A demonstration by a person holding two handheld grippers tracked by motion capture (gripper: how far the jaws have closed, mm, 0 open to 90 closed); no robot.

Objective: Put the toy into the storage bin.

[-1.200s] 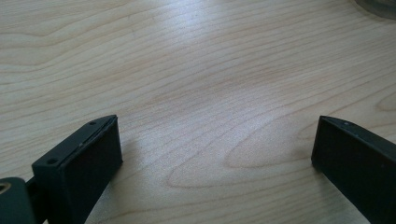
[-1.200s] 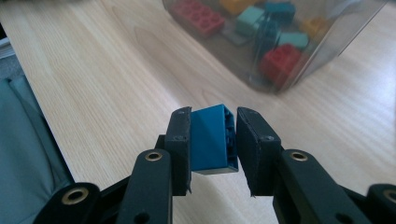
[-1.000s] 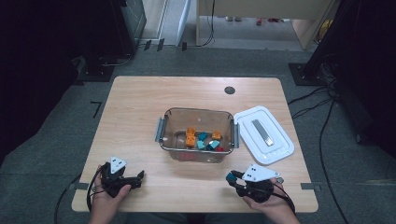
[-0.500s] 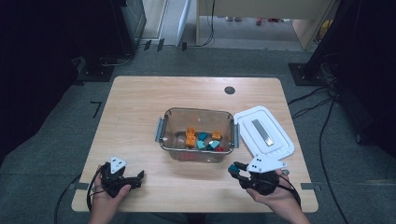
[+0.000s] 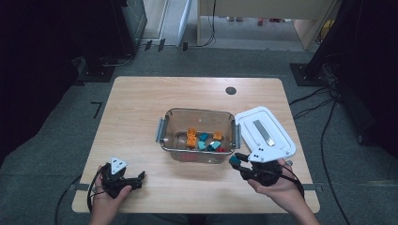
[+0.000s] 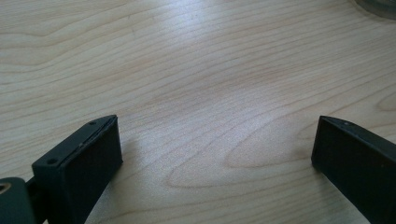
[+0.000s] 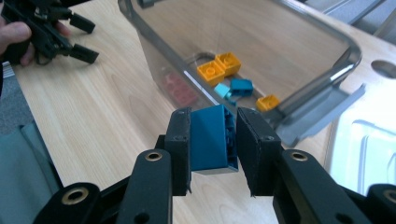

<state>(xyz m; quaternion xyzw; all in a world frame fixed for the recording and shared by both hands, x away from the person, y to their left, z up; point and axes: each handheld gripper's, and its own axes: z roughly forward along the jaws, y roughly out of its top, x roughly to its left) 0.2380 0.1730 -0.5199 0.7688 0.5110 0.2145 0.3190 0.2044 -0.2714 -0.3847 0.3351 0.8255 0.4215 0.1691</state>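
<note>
right gripper (image 7: 214, 140): fingers clamped on a dark teal plastic toy brick (image 7: 212, 137), held above the wooden tabletop (image 5: 141, 108), just beside the clear plastic box (image 5: 199, 117) of orange and teal bricks | left gripper (image 6: 215, 154): fingers wide apart, nothing between them, low over bare tabletop

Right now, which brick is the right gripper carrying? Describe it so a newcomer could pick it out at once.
Start at the clear plastic bin mid-table, with its white lid lying to the right. At the bin's near right corner the right gripper is clamped on a teal building brick. Unlike the orange, teal and red bricks lying inside the bin, this one is outside it, lifted off the table.
</note>
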